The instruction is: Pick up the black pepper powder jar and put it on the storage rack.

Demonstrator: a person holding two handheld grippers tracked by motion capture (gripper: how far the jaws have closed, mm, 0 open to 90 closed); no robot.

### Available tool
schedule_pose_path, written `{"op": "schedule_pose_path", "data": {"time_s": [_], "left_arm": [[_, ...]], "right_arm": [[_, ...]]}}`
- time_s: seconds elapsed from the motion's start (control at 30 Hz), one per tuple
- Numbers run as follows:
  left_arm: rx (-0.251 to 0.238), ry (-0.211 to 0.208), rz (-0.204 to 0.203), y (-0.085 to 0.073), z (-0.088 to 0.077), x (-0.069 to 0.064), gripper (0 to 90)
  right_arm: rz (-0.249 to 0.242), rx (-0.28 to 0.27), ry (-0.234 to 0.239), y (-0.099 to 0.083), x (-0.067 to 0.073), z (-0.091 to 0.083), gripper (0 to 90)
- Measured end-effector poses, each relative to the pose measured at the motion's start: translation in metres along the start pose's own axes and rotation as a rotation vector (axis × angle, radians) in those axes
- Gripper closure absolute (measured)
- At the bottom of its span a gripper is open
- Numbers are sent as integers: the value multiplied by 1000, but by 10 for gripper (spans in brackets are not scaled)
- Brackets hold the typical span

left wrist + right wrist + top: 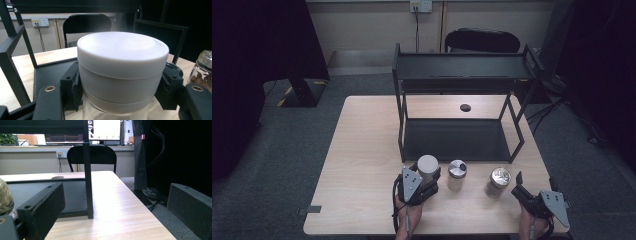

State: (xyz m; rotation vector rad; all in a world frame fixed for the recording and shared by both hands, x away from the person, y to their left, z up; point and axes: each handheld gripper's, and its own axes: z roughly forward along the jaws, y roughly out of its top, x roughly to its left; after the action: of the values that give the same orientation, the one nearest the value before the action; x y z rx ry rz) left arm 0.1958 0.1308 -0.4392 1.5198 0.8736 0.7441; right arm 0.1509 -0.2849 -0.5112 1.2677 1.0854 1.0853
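A clear jar with a white lid stands near the table's front, and my left gripper is shut on it just below the lid. In the left gripper view the white-lidded jar sits between the black pads of the left gripper, which press on both sides. Right of it stand a jar with a dark-centred silver lid and a glass-lidded jar with brown contents. My right gripper rests open beside that last jar, with nothing between its fingers.
A black two-tier rack stands on the far half of the wooden table, its lower shelf bare. A rack post rises ahead of the right gripper. A black chair stands behind the table.
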Motion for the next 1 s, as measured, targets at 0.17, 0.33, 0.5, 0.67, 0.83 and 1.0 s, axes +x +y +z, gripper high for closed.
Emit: {"op": "schedule_pose_path", "data": {"time_s": [0.17, 0.33, 0.5, 0.67, 0.83, 1.0], "left_arm": [[2, -2, 6, 4, 1, 1, 342], [9, 1, 3, 7, 5, 3, 342], [12, 5, 2, 11, 8, 4, 342], [10, 5, 15, 14, 11, 3, 343], [3, 8, 13, 15, 13, 4, 343], [-1, 8, 25, 20, 15, 4, 343]], "right_arm": [[1, -1, -3, 0, 1, 0, 5], [0, -1, -3, 0, 1, 0, 7], [-1, -2, -1, 0, 1, 0, 7], [0, -2, -2, 0, 1, 0, 7], [-1, -2, -1, 0, 1, 0, 7], [1, -2, -2, 0, 1, -1, 7]]}}
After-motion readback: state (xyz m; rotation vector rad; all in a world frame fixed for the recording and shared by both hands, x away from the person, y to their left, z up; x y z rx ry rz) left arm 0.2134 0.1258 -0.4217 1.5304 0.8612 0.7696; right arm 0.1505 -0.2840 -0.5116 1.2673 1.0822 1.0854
